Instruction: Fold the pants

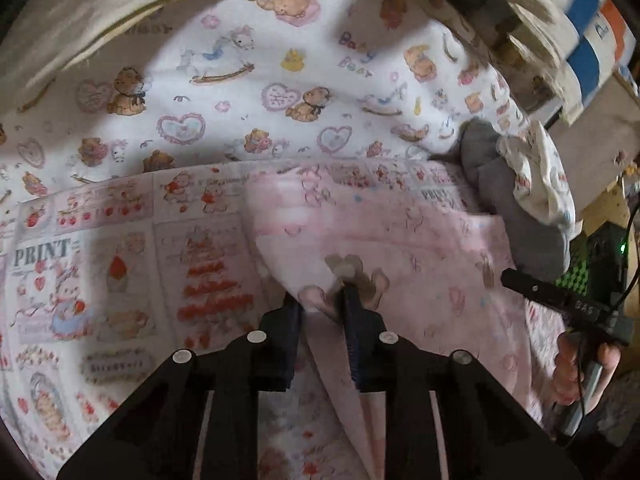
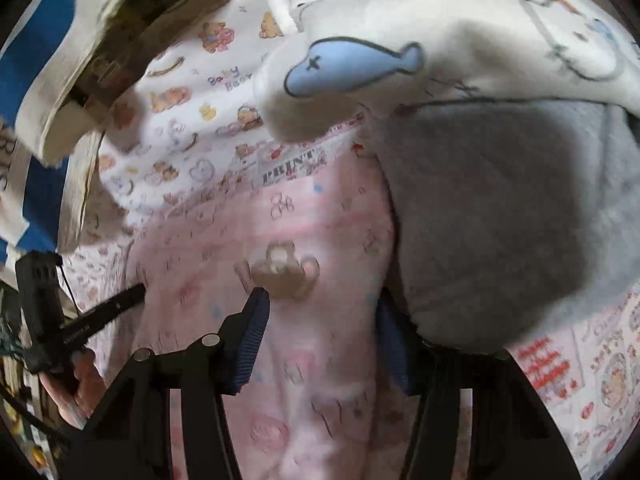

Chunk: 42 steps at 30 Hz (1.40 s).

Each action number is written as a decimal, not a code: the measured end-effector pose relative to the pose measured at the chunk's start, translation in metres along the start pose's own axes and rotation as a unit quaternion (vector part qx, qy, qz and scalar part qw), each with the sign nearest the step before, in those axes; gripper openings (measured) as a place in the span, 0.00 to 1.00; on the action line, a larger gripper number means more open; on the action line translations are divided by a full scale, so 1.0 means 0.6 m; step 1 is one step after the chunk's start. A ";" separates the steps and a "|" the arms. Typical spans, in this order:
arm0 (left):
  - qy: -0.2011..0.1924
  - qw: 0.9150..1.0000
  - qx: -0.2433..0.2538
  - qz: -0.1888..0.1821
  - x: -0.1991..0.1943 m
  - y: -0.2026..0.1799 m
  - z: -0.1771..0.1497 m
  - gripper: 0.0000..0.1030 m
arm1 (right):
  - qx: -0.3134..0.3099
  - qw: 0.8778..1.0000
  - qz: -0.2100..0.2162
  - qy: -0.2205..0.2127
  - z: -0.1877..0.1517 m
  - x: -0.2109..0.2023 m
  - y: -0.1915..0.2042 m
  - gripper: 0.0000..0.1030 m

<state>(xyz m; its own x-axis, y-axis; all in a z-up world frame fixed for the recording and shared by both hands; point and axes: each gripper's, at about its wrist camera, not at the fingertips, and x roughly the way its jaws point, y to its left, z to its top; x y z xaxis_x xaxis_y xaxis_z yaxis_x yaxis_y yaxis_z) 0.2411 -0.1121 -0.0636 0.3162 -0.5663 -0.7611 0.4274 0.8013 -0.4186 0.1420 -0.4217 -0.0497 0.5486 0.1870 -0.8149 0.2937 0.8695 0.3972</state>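
Pink fleece pants (image 1: 400, 232) with a brown bear print lie on a printed bed cover (image 1: 120, 260). My left gripper (image 1: 320, 298) is shut on a fold at the pants' left edge, and pink cloth fills the narrow gap between its pads. In the right wrist view my right gripper (image 2: 320, 304) stands open over the pants (image 2: 312, 208). Its left finger (image 2: 254, 328) rests on top of the cloth and its right finger (image 2: 390, 344) sits at the pants' right edge, partly hidden. A hand (image 1: 580, 364) holds the right gripper's handle at the far right.
A grey cloth (image 2: 500, 220) lies against the pants' right side, under a white garment (image 2: 400, 40) with a blue fish. A white bear-print sheet (image 1: 280, 80) covers the bed beyond. Cream fabric (image 1: 100, 8) borders the far side, and a blue, white and orange box (image 1: 592, 32) stands at the back right.
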 end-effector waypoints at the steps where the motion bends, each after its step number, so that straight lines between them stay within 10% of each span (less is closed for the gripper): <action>1: 0.001 1.000 -0.004 -0.006 0.003 0.001 0.004 0.19 | 0.003 1.000 -0.004 -0.006 0.002 0.002 0.001 0.54; 14: -0.017 1.000 -0.018 0.001 0.009 0.007 0.024 0.15 | 0.059 0.995 -0.042 -0.062 0.010 0.013 0.009 0.55; 15: -0.015 1.000 -0.017 0.001 0.008 0.008 0.023 0.02 | 0.054 0.995 -0.046 -0.066 0.008 0.012 0.007 0.49; 21: -0.030 1.000 -0.004 0.003 -0.017 0.001 0.019 0.02 | 0.068 0.996 -0.021 -0.053 0.004 0.007 -0.039 0.03; 32: -0.030 0.999 0.002 0.025 -0.043 -0.002 0.012 0.04 | 0.050 0.998 0.031 0.001 -0.002 -0.009 -0.060 0.02; 42: -0.112 0.983 0.117 0.091 -0.178 -0.075 -0.119 0.10 | -0.147 0.988 0.019 -0.050 -0.103 -0.158 -0.026 0.16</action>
<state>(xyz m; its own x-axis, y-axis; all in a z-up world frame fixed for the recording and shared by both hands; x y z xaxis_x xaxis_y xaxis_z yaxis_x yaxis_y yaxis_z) 0.1278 -0.0740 0.0010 0.5733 -0.4663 -0.6737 0.5208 0.8422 -0.1398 0.0370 -0.4248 -0.0045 0.6338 0.1884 -0.7502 0.0401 0.9606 0.2752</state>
